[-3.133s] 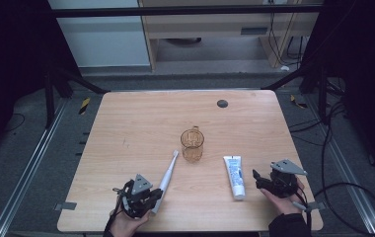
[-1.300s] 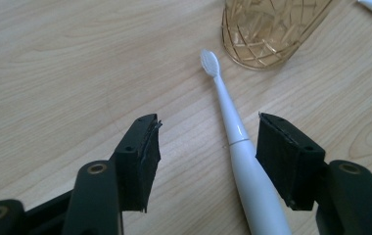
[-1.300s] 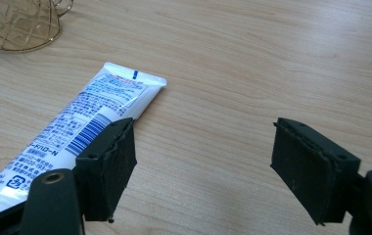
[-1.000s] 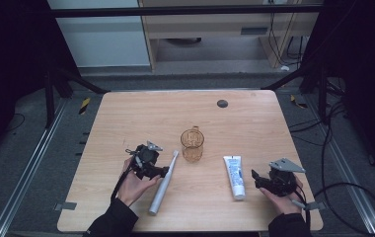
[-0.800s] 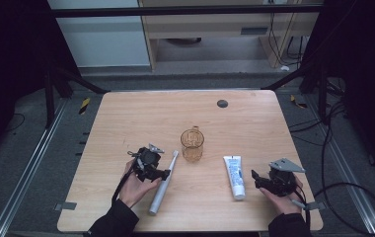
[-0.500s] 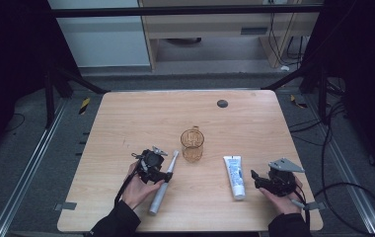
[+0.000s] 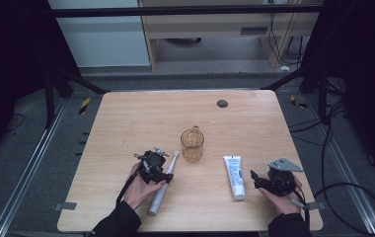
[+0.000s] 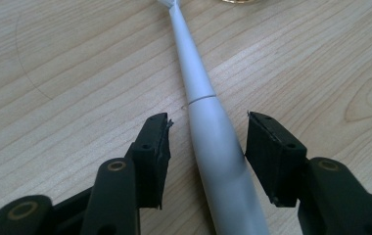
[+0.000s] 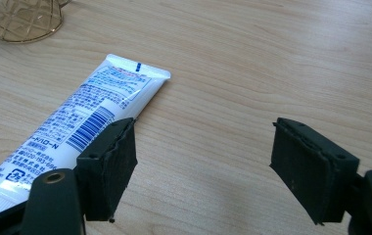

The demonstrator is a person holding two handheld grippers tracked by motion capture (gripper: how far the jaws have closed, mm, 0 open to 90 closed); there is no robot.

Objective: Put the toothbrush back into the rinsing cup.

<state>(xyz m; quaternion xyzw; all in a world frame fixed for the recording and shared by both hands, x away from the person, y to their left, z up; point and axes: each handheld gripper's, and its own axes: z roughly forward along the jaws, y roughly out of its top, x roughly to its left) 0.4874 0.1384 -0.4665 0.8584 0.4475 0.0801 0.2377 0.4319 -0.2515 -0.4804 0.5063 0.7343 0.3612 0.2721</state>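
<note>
**Left claw closing about an electric toothbrush on the bench**

Near: the left claw (image 8: 206, 134), jaws just closing but pads clear, straddles the one toothbrush (image 8: 213, 147) lying near-left on the bench (image 7: 126, 118). The round, tapering handle may roll or squirt free if pinched off-centre. The right claw (image 9: 203, 166) rests spread beside one toothpaste tube (image 9: 76, 122). Farther: one amber cup (image 7: 192, 145), which a swung brush head could topple.

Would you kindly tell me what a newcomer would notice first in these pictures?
The left claw straddles a white toothbrush near the table's front left; its jaws have just been closing, pads not yet pressing. An amber cup stands mid-table, and a toothpaste tube lies beside the open right claw.
</note>
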